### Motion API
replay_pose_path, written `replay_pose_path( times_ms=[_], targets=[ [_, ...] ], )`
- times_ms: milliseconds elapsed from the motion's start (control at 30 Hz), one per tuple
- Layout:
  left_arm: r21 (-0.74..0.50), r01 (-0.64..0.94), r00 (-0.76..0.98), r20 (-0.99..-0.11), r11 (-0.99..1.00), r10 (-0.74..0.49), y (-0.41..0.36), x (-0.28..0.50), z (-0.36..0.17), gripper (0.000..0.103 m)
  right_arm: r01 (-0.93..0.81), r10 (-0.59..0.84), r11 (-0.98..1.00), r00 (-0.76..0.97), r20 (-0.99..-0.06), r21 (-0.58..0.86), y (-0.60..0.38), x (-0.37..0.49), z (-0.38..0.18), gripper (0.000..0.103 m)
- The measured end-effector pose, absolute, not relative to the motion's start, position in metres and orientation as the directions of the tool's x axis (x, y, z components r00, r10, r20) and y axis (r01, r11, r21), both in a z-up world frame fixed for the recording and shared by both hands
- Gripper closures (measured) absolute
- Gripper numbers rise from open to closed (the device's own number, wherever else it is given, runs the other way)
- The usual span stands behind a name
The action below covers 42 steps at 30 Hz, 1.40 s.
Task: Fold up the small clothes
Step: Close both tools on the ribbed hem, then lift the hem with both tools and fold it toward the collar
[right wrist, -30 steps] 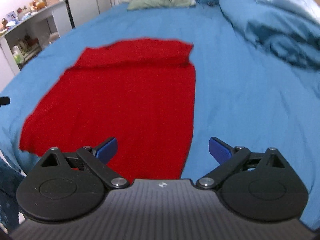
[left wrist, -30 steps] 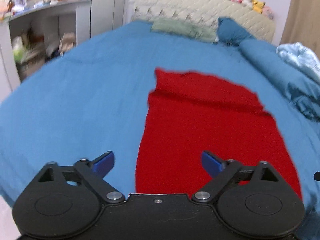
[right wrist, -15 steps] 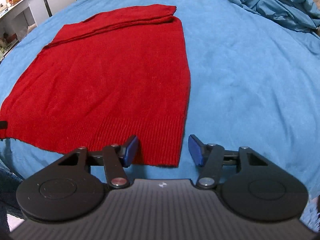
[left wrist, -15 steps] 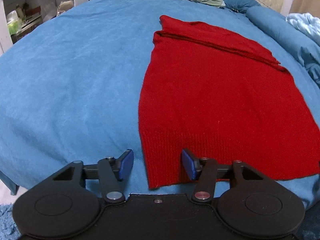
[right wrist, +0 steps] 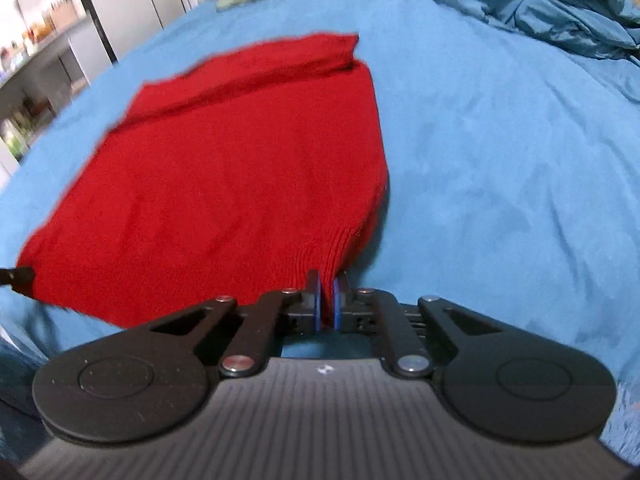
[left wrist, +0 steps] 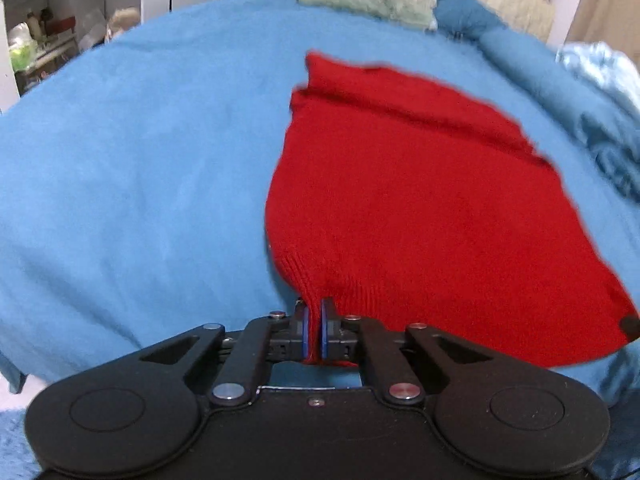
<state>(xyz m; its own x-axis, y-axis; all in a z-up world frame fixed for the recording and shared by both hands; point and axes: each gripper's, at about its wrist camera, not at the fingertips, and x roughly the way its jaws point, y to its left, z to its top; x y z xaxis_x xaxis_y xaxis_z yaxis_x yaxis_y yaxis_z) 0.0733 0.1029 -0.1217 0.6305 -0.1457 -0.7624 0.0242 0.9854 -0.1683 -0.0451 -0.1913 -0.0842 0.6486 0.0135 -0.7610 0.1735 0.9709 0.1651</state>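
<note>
A red knit sweater lies on a blue bed cover, its ribbed hem toward me and its far end folded over. My left gripper is shut on the hem's near left corner, which is lifted off the bed. In the right wrist view the sweater shows again, and my right gripper is shut on the hem's near right corner, also raised. The other gripper's tip shows at each view's edge.
A rumpled blue duvet lies along the right side of the bed. Pillows and a headboard are at the far end. Shelves with clutter stand left of the bed.
Both grippers went from wide open to shut on the hem corners. The near hem has lifted off the bed and bunched at each grip.
</note>
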Motion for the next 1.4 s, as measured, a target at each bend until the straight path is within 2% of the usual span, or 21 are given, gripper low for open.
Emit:
replay_pose_path(
  times_ms=[233, 367, 500, 600, 733, 900, 1033, 1067, 1100, 1133, 1167, 1200, 1233, 1333, 1367, 1400],
  targets=[
    [-0.232, 0.042, 0.772, -0.61, 0.972, -0.179, 0.102, 0.108, -0.039, 0.098, 0.135, 0.09, 0.942, 0.78, -0.62, 0.307, -0.217, -0.007, -0.003, 0.083],
    [-0.221, 0.051, 0.829, -0.534, 0.974, -0.164, 0.087, 0.187, 0.002, 0.098, 0.091, 0.108, 0.938, 0.839, -0.532, 0.335, -0.238, 0.061, 0.039, 0.083],
    [-0.225, 0.034, 0.856, -0.496, 0.974, -0.144, 0.075, 0.287, 0.013, 0.098, 0.091, 0.08, 0.942, 0.874, -0.48, 0.323, -0.263, 0.161, 0.061, 0.083],
    [-0.245, -0.022, 0.85, -0.516, 0.969, -0.111, 0.068, 0.366, 0.0, 0.098, 0.123, 0.066, 0.934, 0.862, -0.502, 0.335, -0.282, 0.245, 0.048, 0.083],
    [-0.209, -0.075, 0.808, -0.586, 0.975, -0.063, 0.055, 0.453, -0.057, 0.098, 0.178, 0.052, 0.926, 0.814, -0.579, 0.333, -0.299, 0.346, -0.012, 0.083],
    [-0.205, -0.139, 0.743, -0.669, 0.969, -0.035, 0.058, 0.498, -0.129, 0.098, 0.209, 0.022, 0.936, 0.766, -0.642, 0.282, -0.302, 0.399, -0.084, 0.083],
    [-0.207, -0.132, 0.755, -0.655, 0.969, -0.037, 0.059, 0.513, -0.134, 0.097, 0.189, 0.006, 0.952, 0.774, -0.633, 0.24, -0.305, 0.419, -0.098, 0.083],
    [-0.209, -0.131, 0.762, -0.646, 0.969, -0.037, 0.061, 0.518, -0.132, 0.092, 0.188, 0.006, 0.953, 0.775, -0.632, 0.24, -0.307, 0.422, -0.1, 0.08],
    [-0.209, -0.135, 0.768, -0.639, 0.968, -0.031, 0.062, 0.519, -0.129, 0.091, 0.192, 0.003, 0.952, 0.774, -0.634, 0.238, -0.307, 0.422, -0.101, 0.071],
    [-0.215, -0.139, 0.778, -0.628, 0.967, -0.028, 0.062, 0.519, -0.124, 0.076, 0.204, -0.005, 0.95, 0.768, -0.64, 0.237, -0.309, 0.423, -0.102, 0.061],
    [-0.219, -0.136, 0.789, -0.614, 0.966, -0.028, 0.064, 0.515, -0.117, 0.056, 0.224, -0.02, 0.946, 0.763, -0.646, 0.235, -0.309, 0.422, -0.102, 0.035],
    [-0.217, -0.126, 0.802, -0.597, 0.968, -0.03, 0.061, 0.511, -0.11, 0.048, 0.233, -0.032, 0.944, 0.771, -0.636, 0.234, -0.307, 0.42, -0.099, 0.021],
    [-0.2, -0.106, 0.823, -0.567, 0.974, -0.027, 0.06, 0.499, -0.101, 0.039, 0.22, -0.03, 0.945, 0.795, -0.606, 0.241, -0.305, 0.413, -0.093, 0.018],
    [-0.115, -0.022, 0.85, -0.524, 0.993, -0.042, 0.051, 0.456, -0.086, 0.027, 0.123, 0.038, 0.961, 0.828, -0.559, 0.247, -0.29, 0.386, -0.084, 0.016],
    [-0.103, 0.017, 0.843, -0.533, 0.995, -0.069, 0.048, 0.442, -0.087, 0.019, 0.096, 0.057, 0.965, 0.83, -0.555, 0.244, -0.284, 0.376, -0.084, 0.01],
    [-0.1, 0.048, 0.833, -0.546, 0.994, -0.095, 0.045, 0.43, -0.091, 0.014, 0.075, 0.075, 0.967, 0.829, -0.554, 0.244, -0.278, 0.368, -0.086, 0.003]
  ],
)
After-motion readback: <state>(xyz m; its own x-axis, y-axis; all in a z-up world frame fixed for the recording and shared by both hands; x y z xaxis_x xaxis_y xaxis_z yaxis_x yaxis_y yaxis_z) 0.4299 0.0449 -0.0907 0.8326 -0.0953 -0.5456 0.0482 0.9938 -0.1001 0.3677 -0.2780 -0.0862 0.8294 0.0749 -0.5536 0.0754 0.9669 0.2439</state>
